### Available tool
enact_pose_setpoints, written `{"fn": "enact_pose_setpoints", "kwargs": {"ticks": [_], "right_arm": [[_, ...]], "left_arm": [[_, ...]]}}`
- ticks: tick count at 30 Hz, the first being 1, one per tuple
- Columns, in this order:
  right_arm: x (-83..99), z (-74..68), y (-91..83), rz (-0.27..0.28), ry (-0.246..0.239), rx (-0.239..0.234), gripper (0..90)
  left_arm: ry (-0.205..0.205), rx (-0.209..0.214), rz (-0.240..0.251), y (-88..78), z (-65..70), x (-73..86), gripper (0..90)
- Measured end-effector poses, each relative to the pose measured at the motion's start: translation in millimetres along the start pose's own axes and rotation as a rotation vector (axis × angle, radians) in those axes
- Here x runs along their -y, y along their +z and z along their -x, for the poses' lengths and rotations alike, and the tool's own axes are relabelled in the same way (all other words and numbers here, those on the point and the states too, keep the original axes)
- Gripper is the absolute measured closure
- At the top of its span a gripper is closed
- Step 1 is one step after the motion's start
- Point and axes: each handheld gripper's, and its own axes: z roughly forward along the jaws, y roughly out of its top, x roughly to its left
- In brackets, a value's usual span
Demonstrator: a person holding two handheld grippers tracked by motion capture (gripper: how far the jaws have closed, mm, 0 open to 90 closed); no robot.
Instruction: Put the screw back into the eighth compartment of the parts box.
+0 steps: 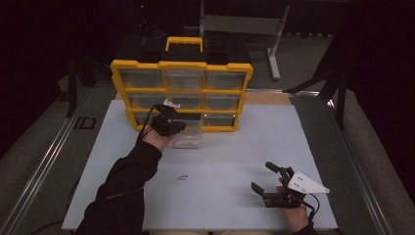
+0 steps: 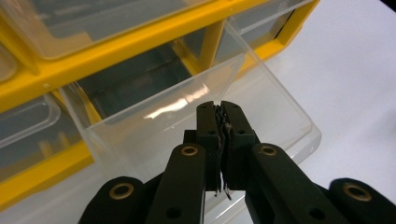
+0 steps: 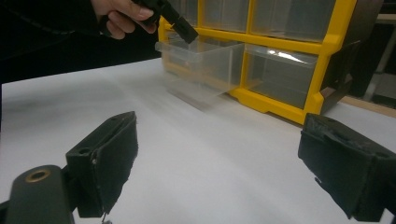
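Left claw [image 2: 222, 140] hovering over a pulled-out drawer [image 2: 196, 116] of the yellow organizer [image 1: 181, 93]; right claw [image 1: 266, 178] waiting open near the bench's front.

The organizer is standing upright at the far side of the white bench [image 1: 235, 147], its clear drawers sitting in three columns. The bottom-row drawer is sticking out toward the person, and the left claw is hanging just above its front wall with its jaws pressed together; something thin and dark may be sitting between the pads, but I cannot tell what. The right claw is resting well apart from the organizer, its jaws spread wide and holding nothing. Two small screws [image 1: 182, 177] are lying on the bench between the two hands.
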Motion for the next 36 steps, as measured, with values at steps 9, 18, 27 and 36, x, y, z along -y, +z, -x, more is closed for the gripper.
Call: {"fn": "enact_pose_setpoints", "kwargs": {"ticks": [9, 18, 27, 36], "right_arm": [[0.0, 0.4, -0.3, 0.001, -0.003, 0.001, 12.0], [0.1, 0.7, -0.5, 0.001, -0.003, 0.001, 12.0], [0.1, 0.7, -0.3, -0.001, -0.003, 0.001, 12.0], [-0.1, 0.0, -0.3, -0.002, -0.003, 0.002, 12.0]], "left_arm": [[-0.004, -0.030, -0.031, 10.9, -0.6, -3.2, 68.1], [-0.004, -0.033, -0.037, 5.6, 4.4, -9.0, 25.6], [0.010, 0.027, -0.016, -9.8, 6.4, -4.9, 1.6], [0.032, 0.062, 0.042, -31.2, 6.9, 1.7, 0.3]]}}
